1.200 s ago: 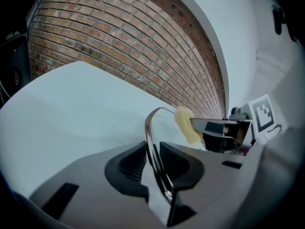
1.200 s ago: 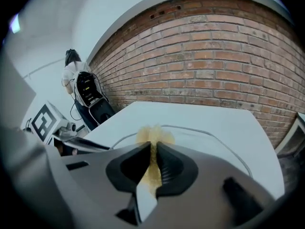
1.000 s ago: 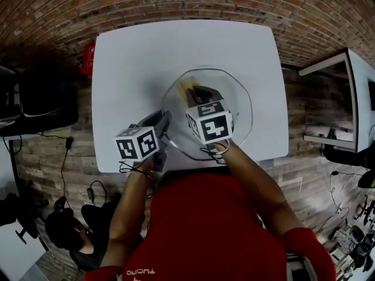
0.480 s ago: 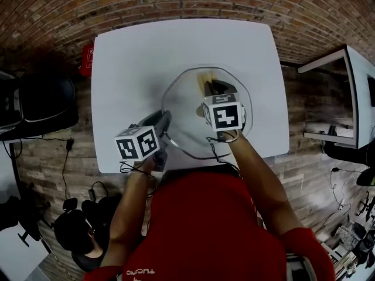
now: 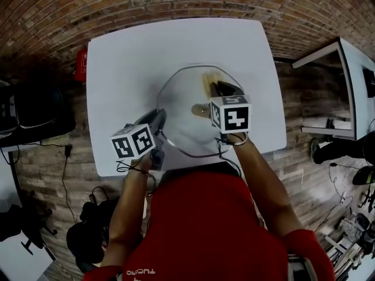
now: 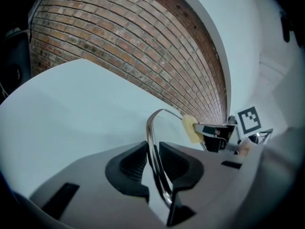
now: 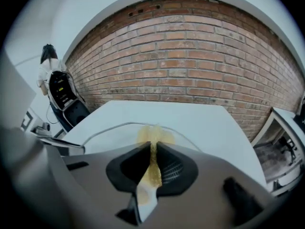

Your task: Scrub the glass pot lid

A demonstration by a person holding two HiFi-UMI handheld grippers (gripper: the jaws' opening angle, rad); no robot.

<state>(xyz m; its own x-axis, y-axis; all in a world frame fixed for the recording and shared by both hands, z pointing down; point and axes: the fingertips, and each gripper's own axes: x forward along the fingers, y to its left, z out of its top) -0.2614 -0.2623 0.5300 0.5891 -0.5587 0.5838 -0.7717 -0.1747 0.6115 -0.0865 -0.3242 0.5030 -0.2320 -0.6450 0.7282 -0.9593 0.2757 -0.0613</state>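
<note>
Both forearms reach forward from a red-shirted torso (image 5: 202,227) over the near edge of the table (image 5: 129,57). The left gripper (image 5: 159,117) points forward and down at the near-left edge of the glass pot lid (image 5: 181,107). Its jaws stand narrow, clamped on the lid's metal rim (image 6: 153,149), which runs straight between the ribbed black pads. The right gripper (image 5: 221,88) reaches over the lid from the near-right side, angled downward. Its jaws stand almost together, pinching a sponge (image 7: 152,168).

The lid is a round disc of clear glass with a thin, bright steel band at the edge and a small knob (image 5: 201,109) at the middle. It sits over the near-centre part of the table. Whether its far edge rests on the surface cannot be told. The sponge is yellow, soft and flattened by the grip, and its free end lies against the glass near the far rim. The table is plain white, smooth and matt, with rounded corners.

A brick wall (image 7: 190,66) runs behind the table. A red object (image 5: 81,66) sits at the table's far-left corner, with a dark chair (image 5: 35,107) to the left and a white shelf unit (image 5: 351,92) to the right. A person (image 7: 47,63) stands far left in the right gripper view. Nothing lies between either gripper and the lid.
</note>
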